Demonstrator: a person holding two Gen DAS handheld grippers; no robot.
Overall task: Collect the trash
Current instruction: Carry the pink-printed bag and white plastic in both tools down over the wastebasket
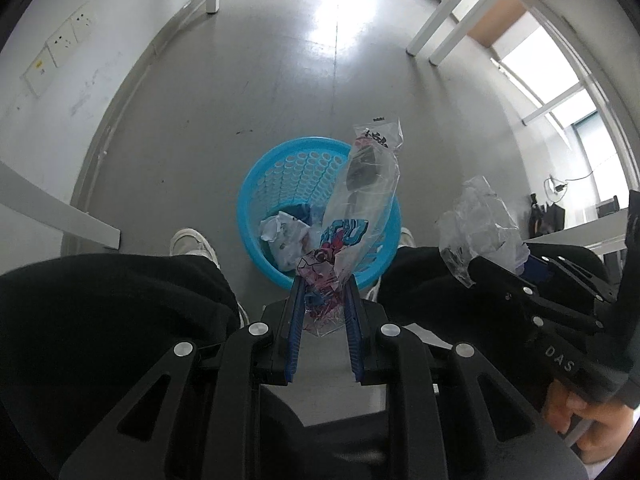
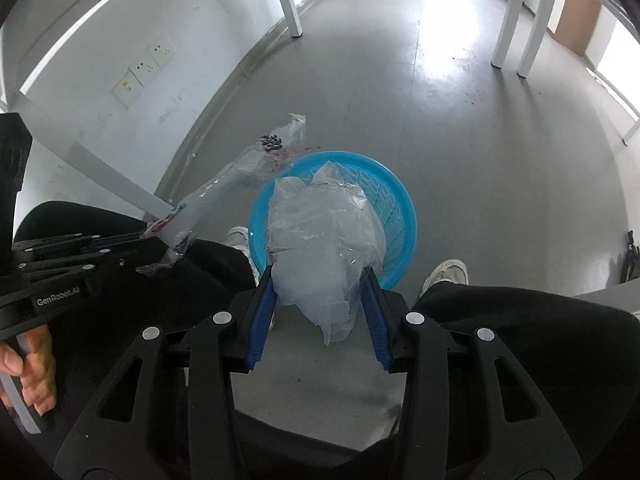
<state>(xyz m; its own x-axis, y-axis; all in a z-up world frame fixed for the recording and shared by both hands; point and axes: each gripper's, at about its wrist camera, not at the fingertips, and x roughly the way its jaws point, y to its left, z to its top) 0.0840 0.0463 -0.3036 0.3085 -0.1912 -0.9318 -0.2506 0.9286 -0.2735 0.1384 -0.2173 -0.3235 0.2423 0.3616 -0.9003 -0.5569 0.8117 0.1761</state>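
Wrappers (image 1: pixel 360 204) (image 2: pixel 320 248) sit clamped in each hand-held gripper (image 1: pixel 324 300) (image 2: pixel 320 292) above basket (image 1: pixel 256 200).

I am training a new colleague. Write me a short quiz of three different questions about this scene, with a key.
1. True or false: the left gripper is shut on a printed snack wrapper.
2. What does the right gripper hold? A) crumpled clear plastic bag B) paper cup C) nothing
3. Fill in: below both grippers, on the floor, stands a blue ____ that already contains trash.

Key: 1 true; 2 A, the crumpled clear plastic bag; 3 basket.
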